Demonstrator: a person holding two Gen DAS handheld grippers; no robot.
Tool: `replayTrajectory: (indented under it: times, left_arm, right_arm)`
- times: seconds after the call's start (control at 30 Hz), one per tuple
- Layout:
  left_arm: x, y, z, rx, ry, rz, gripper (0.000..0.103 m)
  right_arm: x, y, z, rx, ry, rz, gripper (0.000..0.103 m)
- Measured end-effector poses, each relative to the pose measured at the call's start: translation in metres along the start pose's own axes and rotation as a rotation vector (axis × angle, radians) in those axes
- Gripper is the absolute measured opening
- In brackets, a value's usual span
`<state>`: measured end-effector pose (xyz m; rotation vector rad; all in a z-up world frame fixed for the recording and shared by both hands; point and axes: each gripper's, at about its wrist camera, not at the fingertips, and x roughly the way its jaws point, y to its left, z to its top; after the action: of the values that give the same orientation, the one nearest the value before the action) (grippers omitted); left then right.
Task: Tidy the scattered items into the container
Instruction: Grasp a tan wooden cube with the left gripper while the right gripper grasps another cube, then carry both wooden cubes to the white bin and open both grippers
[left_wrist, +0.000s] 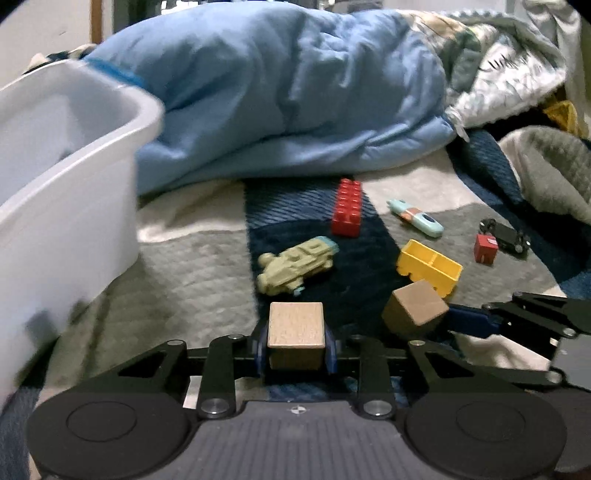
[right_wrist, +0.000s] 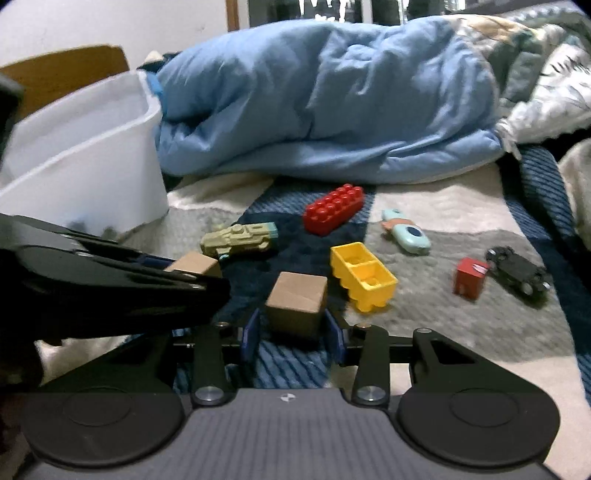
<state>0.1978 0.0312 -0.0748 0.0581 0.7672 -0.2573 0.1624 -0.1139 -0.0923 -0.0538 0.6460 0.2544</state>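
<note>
My left gripper (left_wrist: 295, 349) is shut on a plain wooden cube (left_wrist: 296, 334) and holds it just above the bed cover; it also shows in the right wrist view (right_wrist: 194, 265). My right gripper (right_wrist: 293, 336) is open around a second wooden cube (right_wrist: 297, 302), its pads a little apart from the cube's sides; this cube shows tilted in the left wrist view (left_wrist: 415, 309). The white plastic bin (left_wrist: 66, 192) stands at the left, also in the right wrist view (right_wrist: 92, 162).
Loose on the cover lie a green toy vehicle (right_wrist: 240, 240), a red brick (right_wrist: 334, 208), a yellow brick (right_wrist: 364, 277), a teal toy (right_wrist: 406, 230), a small red cube (right_wrist: 469, 282) and a black toy car (right_wrist: 519, 271). A blue duvet (right_wrist: 325, 99) is heaped behind.
</note>
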Motion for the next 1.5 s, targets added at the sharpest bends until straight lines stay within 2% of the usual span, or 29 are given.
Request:
replayTrajectory:
  times: [0.17,0.2,0.23,0.53,0.77,1.13,1.5]
  left_arm:
    - [-0.008,0.013,-0.007,-0.039,-0.003,0.028,0.033]
    - [-0.010,0.015,-0.009,-0.040,-0.005,0.031,0.033]
    - [-0.013,0.016,-0.012,-0.037,-0.007,0.036,0.033]
    - [-0.049,0.024,-0.038,-0.090,-0.031,0.085,0.033]
    - [-0.090,0.028,-0.044,-0.174,-0.094,0.123,0.033]
    - [-0.151,0.049,-0.023,-0.162,-0.248,0.182,0.033]
    - [-0.178,0.091,-0.007,-0.211,-0.323,0.253,0.033]
  right_arm:
    - [0.009,0.007,0.004,-0.052,0.003,-0.042,0.043]
    - [0.011,0.006,0.006,-0.053,0.003,-0.045,0.041]
    - [0.013,0.005,0.007,-0.054,0.007,-0.043,0.033]
    - [-0.009,0.012,-0.002,-0.074,0.019,-0.021,0.033]
    - [-0.034,0.031,-0.004,-0.078,0.012,0.012,0.033]
    - [-0.065,0.080,0.046,-0.129,-0.117,0.069,0.033]
    - [-0.064,0.124,0.084,-0.169,-0.209,0.148,0.033]
